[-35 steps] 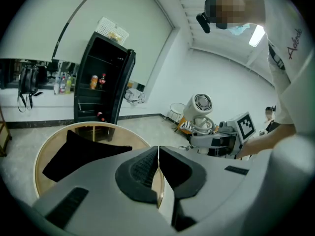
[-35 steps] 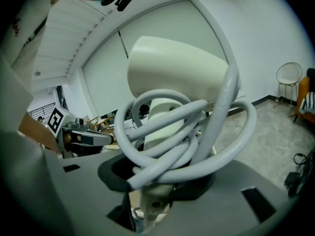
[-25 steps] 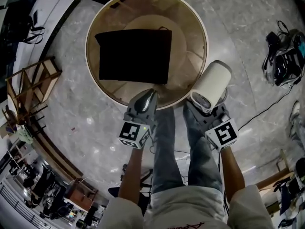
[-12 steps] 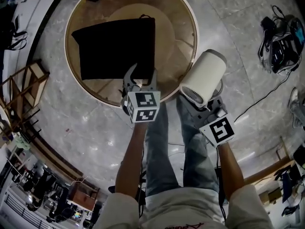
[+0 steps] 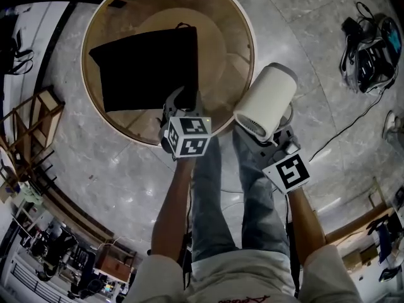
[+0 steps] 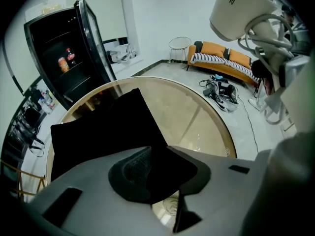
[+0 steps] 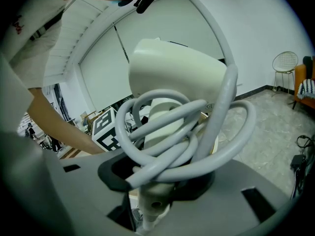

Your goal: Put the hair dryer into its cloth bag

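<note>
The cream-white cylindrical hair dryer (image 5: pixel 266 100) is outside its bag, so the main step is not yet done. It hangs in the air just off the near right edge of the table. The right gripper (image 7: pixel 157 183) is clamped part-way closed on its handle and the looped grey cord (image 7: pixel 197 146).

To its left, the flat black rectangular cloth bag (image 5: pixel 145 68) lies on the round, wood-rimmed glass table (image 5: pixel 221 49). The left gripper (image 5: pixel 182 103) points down at the bag's near right corner. Its jaws have just been closing and stand about half apart, with that corner between them (black cloth against black pads, but it does not look pinched yet).

Judging from this, what is left is gripping the bag, opening its mouth and sliding the dryer in.
</note>
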`<state>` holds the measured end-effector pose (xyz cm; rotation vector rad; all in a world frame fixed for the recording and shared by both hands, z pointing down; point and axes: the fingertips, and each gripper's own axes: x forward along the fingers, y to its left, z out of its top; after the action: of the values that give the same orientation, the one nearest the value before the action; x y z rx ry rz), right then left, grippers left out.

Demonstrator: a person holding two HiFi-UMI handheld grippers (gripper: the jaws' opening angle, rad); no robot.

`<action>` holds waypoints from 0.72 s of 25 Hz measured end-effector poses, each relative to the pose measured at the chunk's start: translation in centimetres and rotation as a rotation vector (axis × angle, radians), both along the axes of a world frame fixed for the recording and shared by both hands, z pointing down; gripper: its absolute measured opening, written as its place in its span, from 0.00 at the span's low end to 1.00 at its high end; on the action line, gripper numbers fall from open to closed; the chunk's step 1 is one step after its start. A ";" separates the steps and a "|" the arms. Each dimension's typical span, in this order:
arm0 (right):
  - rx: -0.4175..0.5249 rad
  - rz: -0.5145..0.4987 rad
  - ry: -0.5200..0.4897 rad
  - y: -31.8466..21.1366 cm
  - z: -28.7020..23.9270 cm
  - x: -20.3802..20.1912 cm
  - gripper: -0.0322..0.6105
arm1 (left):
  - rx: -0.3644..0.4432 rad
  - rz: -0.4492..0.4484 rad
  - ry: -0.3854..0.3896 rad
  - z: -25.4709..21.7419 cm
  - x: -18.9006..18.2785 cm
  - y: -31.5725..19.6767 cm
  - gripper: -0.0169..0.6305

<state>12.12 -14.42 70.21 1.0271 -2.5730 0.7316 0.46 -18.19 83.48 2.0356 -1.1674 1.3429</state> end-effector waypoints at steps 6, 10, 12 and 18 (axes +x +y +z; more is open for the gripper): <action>0.001 -0.037 0.027 0.2 0.6 -0.4 0.36 | -0.005 -0.009 0.022 -0.1 -0.3 -0.1 0.09; -0.010 -0.075 0.059 0.5 1.6 -0.9 0.36 | 0.080 -0.047 0.051 -2.7 -1.2 -0.5 0.09; -0.020 -0.092 0.069 0.6 2.0 -1.4 0.36 | 0.127 -0.075 0.066 -4.4 -2.1 -0.6 0.09; -0.041 -0.171 0.116 0.1 3.7 -3.7 0.36 | 0.284 -0.110 0.095 -8.3 -3.9 -1.0 0.09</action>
<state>8.43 -14.29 73.89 0.8001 -2.4976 0.6581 -3.46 -19.20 75.23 2.1641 -1.4731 1.0654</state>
